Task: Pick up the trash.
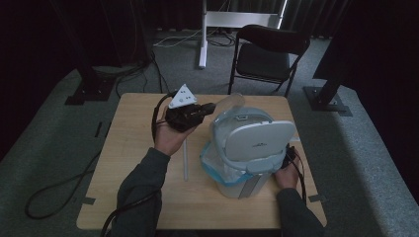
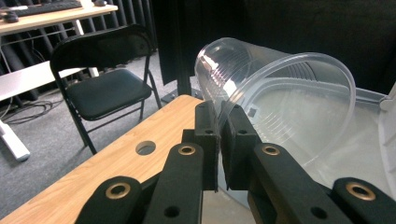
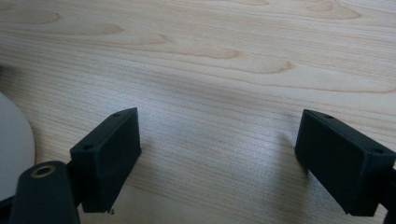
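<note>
A clear plastic cup (image 2: 280, 93) is held tilted on its side, and my left gripper (image 2: 223, 126) is shut on its rim. In the high view the left gripper (image 1: 213, 106) holds the cup (image 1: 231, 102) just above the back edge of a white bin (image 1: 242, 185). The bin's lid (image 1: 259, 138) is raised, and a blue-edged plastic liner (image 1: 210, 163) hangs over its rim. My right gripper (image 3: 219, 158) stands open just above the wooden table (image 3: 210, 56), with nothing between its jaws. From above, the right gripper (image 1: 291, 155) sits beside the bin's right side.
A thin pale straw (image 1: 186, 160) lies on the table left of the bin. The bin's rounded base (image 3: 14, 135) is at the left of the right gripper view. A black folding chair (image 1: 267, 54) stands beyond the table's far edge. A round hole (image 2: 145, 148) pierces the tabletop.
</note>
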Demonstrator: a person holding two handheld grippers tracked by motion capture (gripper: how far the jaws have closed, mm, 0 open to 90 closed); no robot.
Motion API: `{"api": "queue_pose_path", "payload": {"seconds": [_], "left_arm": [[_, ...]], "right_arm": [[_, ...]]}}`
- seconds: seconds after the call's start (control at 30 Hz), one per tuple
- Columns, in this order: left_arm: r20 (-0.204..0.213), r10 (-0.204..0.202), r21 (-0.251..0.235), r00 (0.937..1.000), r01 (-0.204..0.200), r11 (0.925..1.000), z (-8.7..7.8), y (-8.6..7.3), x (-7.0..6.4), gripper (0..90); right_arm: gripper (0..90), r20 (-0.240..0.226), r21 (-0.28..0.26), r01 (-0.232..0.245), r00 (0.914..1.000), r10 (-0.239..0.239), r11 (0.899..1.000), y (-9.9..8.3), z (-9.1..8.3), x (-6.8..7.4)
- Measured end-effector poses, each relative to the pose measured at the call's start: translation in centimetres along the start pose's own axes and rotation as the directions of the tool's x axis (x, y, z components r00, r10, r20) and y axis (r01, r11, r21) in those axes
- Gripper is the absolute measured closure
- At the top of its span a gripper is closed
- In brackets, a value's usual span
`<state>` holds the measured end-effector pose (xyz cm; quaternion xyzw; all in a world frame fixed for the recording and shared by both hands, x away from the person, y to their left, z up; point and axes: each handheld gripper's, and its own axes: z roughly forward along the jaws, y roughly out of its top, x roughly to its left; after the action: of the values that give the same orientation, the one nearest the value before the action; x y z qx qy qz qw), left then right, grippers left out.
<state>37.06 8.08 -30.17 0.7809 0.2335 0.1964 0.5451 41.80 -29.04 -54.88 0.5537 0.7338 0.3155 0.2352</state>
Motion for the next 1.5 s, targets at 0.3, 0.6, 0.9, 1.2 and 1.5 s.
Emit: {"api": "queue_pose_path", "payload": {"seconds": [0.3, 0.6, 0.9, 1.2, 1.5], "left_arm": [[0.029, 0.008, 0.003, 0.9995, -0.008, 1.0000, 0.9, 0.1, -0.7, 85.5], [0.070, 0.015, 0.009, 0.9974, -0.016, 0.9998, 1.7, 0.2, -1.5, 85.0], [0.120, -0.003, 0.010, 0.9927, 0.001, 1.0000, 1.5, -0.2, -1.1, 72.7], [0.108, -0.011, -0.005, 0.9941, 0.011, 0.9999, 0.9, -0.4, -0.7, 72.3], [0.048, -0.049, -0.001, 0.9976, 0.049, 0.9988, -0.3, -1.8, 0.6, 69.2]], "right_arm": [[13.3, -0.001, 0.000, 0.000, 1.0000, 0.000, 1.000, 0.0, 0.0, 0.0], [13.2, -0.001, 0.000, 0.001, 1.0000, -0.001, 1.000, 0.0, 0.0, 0.0], [13.2, -0.001, 0.000, 0.001, 1.0000, -0.001, 1.000, 0.0, 0.0, 0.0], [13.3, -0.002, 0.000, 0.001, 1.0000, -0.001, 1.000, 0.0, 0.0, 0.0], [13.2, -0.002, 0.000, 0.002, 1.0000, -0.002, 1.000, 0.0, 0.0, 0.0]]}}
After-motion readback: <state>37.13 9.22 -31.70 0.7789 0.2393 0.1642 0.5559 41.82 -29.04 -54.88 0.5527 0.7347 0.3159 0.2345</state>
